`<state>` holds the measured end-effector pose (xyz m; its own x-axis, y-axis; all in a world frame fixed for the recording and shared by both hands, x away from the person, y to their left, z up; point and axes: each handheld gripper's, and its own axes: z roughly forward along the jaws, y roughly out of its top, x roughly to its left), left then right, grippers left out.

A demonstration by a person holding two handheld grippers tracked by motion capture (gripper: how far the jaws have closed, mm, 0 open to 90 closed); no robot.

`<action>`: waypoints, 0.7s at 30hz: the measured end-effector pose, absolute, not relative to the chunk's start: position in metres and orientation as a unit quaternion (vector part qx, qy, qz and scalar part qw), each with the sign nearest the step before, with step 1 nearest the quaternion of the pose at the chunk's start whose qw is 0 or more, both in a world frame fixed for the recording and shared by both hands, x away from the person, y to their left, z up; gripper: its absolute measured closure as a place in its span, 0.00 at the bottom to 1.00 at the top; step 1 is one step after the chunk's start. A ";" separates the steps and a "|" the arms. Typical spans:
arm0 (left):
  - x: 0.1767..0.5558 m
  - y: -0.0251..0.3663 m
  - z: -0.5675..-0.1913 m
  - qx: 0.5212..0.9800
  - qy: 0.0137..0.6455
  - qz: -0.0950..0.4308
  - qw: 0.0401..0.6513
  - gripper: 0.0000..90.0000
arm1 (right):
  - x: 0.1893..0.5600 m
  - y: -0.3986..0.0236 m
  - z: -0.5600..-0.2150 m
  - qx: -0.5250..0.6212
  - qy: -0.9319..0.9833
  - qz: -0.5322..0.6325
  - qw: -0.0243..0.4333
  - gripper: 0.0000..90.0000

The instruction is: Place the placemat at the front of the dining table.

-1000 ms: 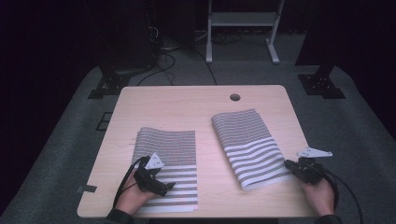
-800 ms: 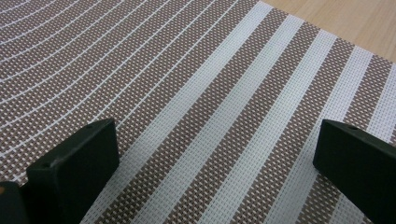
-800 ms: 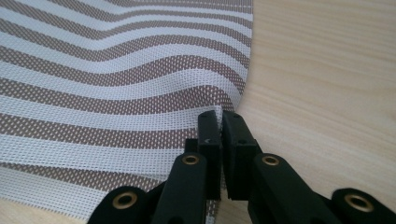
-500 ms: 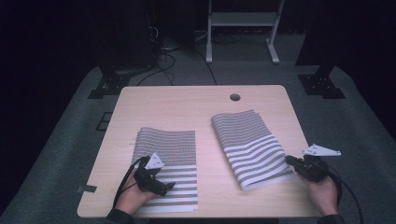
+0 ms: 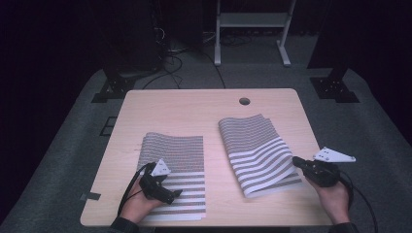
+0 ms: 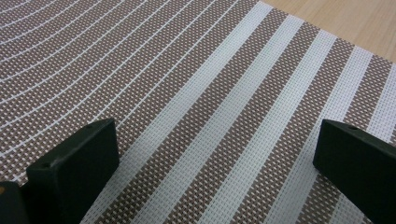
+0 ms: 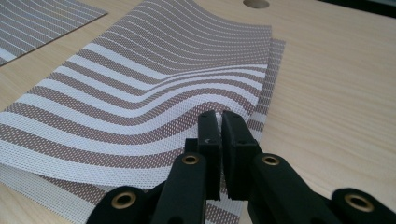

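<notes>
Working at pale wooden table (image 5: pixel 170 111), round cable hole (image 5: pixel 244 101) near far edge; dark room behind, grey carpet, white stand legs, cables on floor. Left striped mat (image 5: pixel 174 165) flat; my left gripper (image 6: pixel 210 154) rests over it, jaws spread, nothing between. Right striped mat (image 5: pixel 257 150), folded double, near right edge. My right gripper (image 7: pixel 220 135) clenched on its top layer's edge. Since earlier frame: right hand higher, that edge lifted, mat bowed.

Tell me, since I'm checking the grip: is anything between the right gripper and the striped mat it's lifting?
Nothing visible: the right gripper is shut on the top striped mat's edge, raising it off another mat underneath.
</notes>
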<state>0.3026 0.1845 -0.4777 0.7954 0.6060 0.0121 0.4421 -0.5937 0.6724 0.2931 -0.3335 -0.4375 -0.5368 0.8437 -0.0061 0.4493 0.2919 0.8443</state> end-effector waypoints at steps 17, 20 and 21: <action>0.303 0.185 -0.478 0.884 0.297 0.121 0.340 0.00 | 0.295 -0.306 -0.418 0.378 0.777 0.438 0.247 0.96; 0.303 0.185 -0.478 0.884 0.297 0.121 0.340 0.00 | 0.296 -0.298 -0.415 0.365 0.784 0.436 0.247 0.96; 0.303 0.185 -0.478 0.884 0.297 0.121 0.340 0.00 | 0.297 -0.295 -0.414 0.360 0.787 0.435 0.249 0.96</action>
<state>0.3026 0.1845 -0.4777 0.7949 0.6067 0.0119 0.4421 -0.5924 0.6735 0.2970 -0.2949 -0.4137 -0.6162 0.7837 -0.0785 0.3510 0.3625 0.8634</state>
